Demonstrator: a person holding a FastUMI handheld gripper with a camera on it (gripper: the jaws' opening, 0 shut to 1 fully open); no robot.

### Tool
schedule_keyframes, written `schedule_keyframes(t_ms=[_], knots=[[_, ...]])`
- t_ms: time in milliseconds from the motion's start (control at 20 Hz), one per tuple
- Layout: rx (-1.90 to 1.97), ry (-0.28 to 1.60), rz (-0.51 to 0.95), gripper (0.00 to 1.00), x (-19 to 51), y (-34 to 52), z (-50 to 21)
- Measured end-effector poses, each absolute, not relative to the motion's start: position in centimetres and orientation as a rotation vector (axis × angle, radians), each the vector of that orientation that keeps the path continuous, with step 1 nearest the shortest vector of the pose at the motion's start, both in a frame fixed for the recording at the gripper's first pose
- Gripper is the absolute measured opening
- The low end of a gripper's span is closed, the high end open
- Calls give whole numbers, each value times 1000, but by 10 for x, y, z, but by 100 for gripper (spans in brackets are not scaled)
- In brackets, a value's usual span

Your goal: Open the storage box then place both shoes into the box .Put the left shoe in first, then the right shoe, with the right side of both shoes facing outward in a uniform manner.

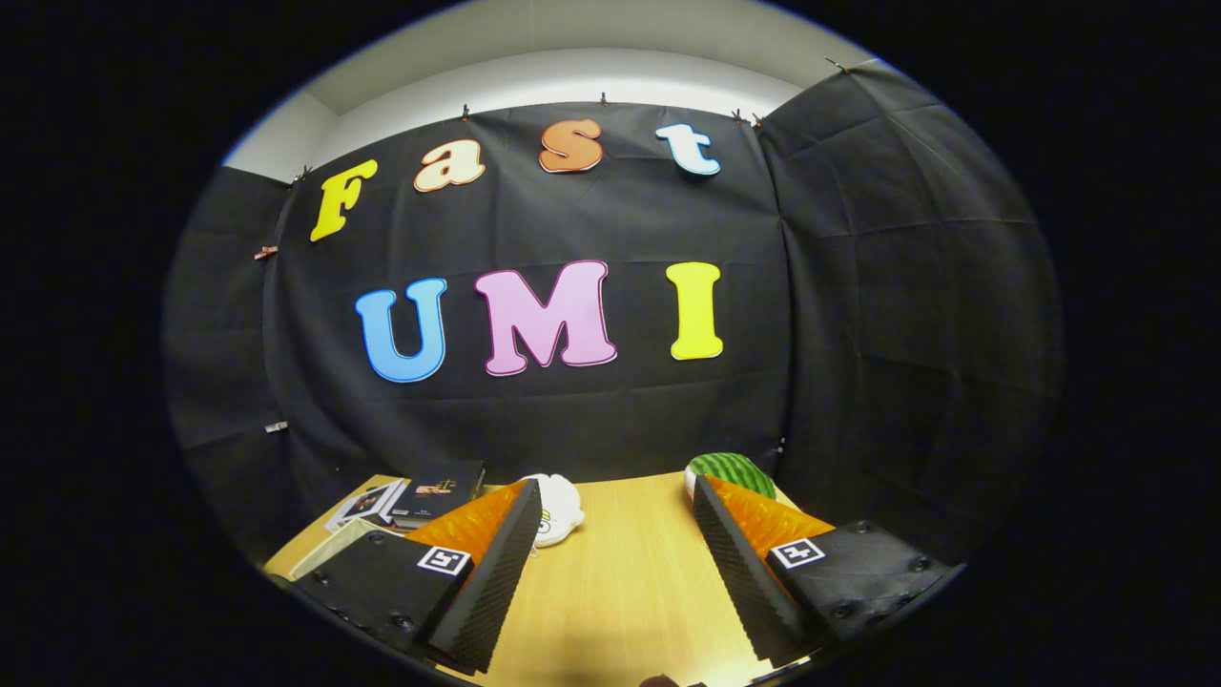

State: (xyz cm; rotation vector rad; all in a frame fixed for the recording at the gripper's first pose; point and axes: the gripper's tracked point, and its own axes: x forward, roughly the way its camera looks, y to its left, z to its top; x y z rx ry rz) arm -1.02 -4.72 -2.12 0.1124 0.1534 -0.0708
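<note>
My gripper (617, 496) is open, its two fingers spread wide over a light wooden table (625, 572), with nothing between them. A white shoe-like object (558, 510) lies on the table just beyond the left fingertip, partly hidden by that finger. A pale flat edge, perhaps the storage box's lid (324, 551), shows beside the left finger; I cannot tell what it is for sure.
A dark book (441, 491) and a magazine (364, 504) lie at the table's far left corner. A green striped, watermelon-like object (733, 469) sits at the far right, behind the right fingertip. Black cloth walls close the table at the back and right.
</note>
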Motion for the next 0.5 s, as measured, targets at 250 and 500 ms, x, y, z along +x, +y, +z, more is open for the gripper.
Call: schedule_keyframes(t_ms=[250,500], knots=[[43,107,-30,98,-17,-80,-32],[75,147,-18,98,-35,-88,-64]])
